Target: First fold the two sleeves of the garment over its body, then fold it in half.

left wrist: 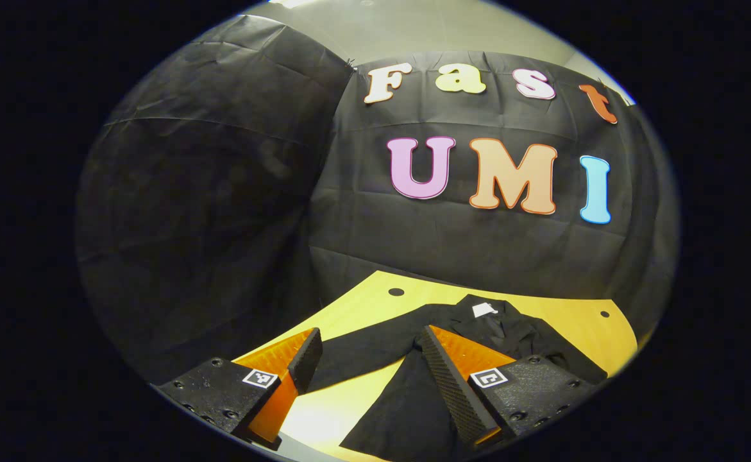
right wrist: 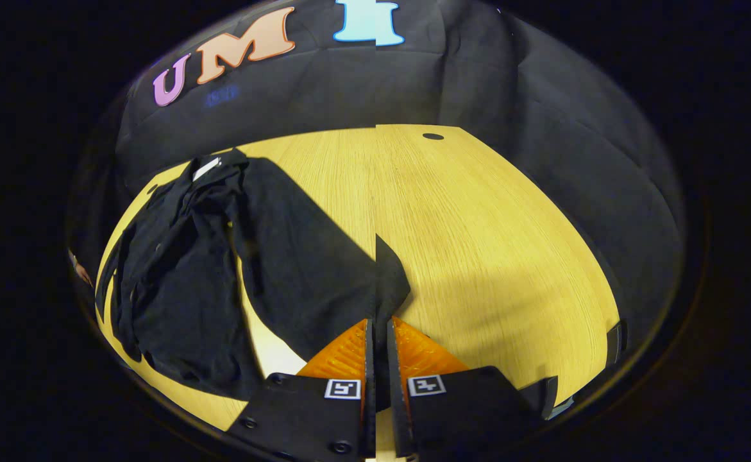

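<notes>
A black garment (right wrist: 183, 269) lies spread on the yellow wooden bench (right wrist: 490, 244), its collar toward the booth wall; the right tool (right wrist: 376, 333) has its jaws closed on the end of one sleeve (right wrist: 324, 256); the left tool (left wrist: 369, 350) hovers above the other sleeve (left wrist: 362, 350), jaws wide apart, gripping nothing.

Garment (right wrist: 183, 282) flat on table (right wrist: 478, 224), one sleeve (right wrist: 311, 256) between right gripper (right wrist: 376, 333) fingers
</notes>
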Action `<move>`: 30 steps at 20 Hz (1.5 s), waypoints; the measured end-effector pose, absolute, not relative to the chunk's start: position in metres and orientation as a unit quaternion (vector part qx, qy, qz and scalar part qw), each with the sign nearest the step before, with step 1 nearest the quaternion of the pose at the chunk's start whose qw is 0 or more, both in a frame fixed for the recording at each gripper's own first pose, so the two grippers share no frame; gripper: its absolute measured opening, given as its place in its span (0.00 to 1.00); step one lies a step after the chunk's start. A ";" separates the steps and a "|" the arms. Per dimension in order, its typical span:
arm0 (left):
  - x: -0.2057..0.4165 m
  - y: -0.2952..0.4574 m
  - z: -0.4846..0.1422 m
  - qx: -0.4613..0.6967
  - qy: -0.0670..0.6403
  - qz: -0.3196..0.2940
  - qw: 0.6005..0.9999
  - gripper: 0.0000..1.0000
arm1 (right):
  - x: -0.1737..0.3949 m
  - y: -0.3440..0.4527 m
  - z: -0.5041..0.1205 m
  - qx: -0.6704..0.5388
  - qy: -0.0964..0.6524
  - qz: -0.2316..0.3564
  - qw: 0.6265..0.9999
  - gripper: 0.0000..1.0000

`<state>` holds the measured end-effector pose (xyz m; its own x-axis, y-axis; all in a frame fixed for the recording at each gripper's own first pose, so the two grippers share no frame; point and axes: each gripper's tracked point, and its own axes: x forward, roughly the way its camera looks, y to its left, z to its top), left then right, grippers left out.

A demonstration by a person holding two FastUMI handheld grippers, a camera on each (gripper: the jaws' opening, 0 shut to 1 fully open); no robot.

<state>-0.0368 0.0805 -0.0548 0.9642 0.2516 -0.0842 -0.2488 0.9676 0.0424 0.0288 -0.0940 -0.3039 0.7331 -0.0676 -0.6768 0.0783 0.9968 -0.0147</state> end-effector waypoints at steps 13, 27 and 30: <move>-0.048 0.061 -0.062 0.016 0.056 0.125 0.990 0.92 | 0.031 -0.086 -0.302 0.024 0.362 -0.021 0.932 0.03; -0.048 0.070 -0.078 0.015 0.066 0.137 0.988 0.92 | 0.032 -0.085 -0.292 0.023 0.387 -0.023 0.921 0.02; -0.035 0.078 -0.079 0.021 0.075 0.117 0.990 0.92 | 0.042 -0.082 -0.273 0.034 0.375 -0.046 0.925 0.02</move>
